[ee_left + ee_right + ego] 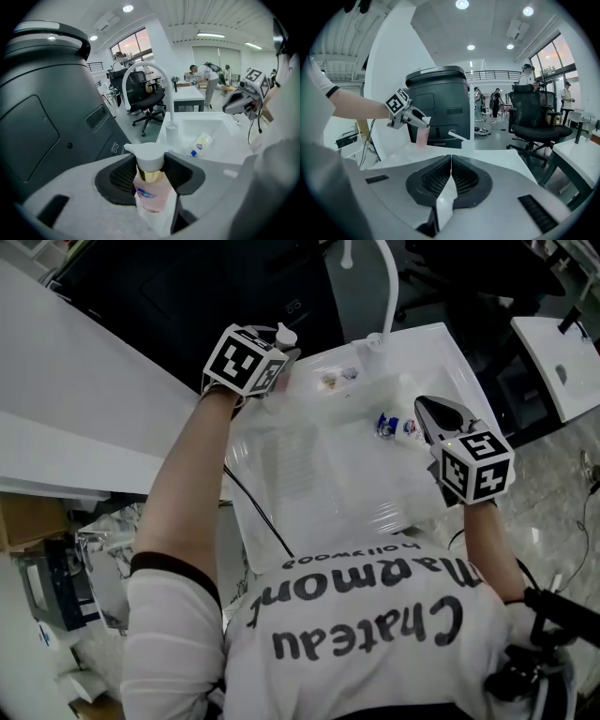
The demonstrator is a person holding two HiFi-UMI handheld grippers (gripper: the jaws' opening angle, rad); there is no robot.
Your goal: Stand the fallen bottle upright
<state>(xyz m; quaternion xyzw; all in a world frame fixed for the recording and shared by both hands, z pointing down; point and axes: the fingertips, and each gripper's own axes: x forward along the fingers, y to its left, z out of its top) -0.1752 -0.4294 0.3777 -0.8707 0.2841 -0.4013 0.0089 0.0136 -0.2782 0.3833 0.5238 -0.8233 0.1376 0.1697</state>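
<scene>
A pink pump bottle with a white pump head and gold collar stands upright between the pads of my left gripper, which is shut on its neck. In the head view this gripper is at the far left corner of the white basin. From the right gripper view the pink bottle hangs under the left gripper just over the counter. A small white bottle with a blue cap lies on its side in the basin, also seen as the small bottle. My right gripper is shut and empty, and in the head view this gripper is beside that small bottle.
A white gooseneck tap rises at the basin's far edge. A large dark bin stands behind the counter. Two small items lie in the basin near the tap. An office chair stands beyond, and a white desk at left.
</scene>
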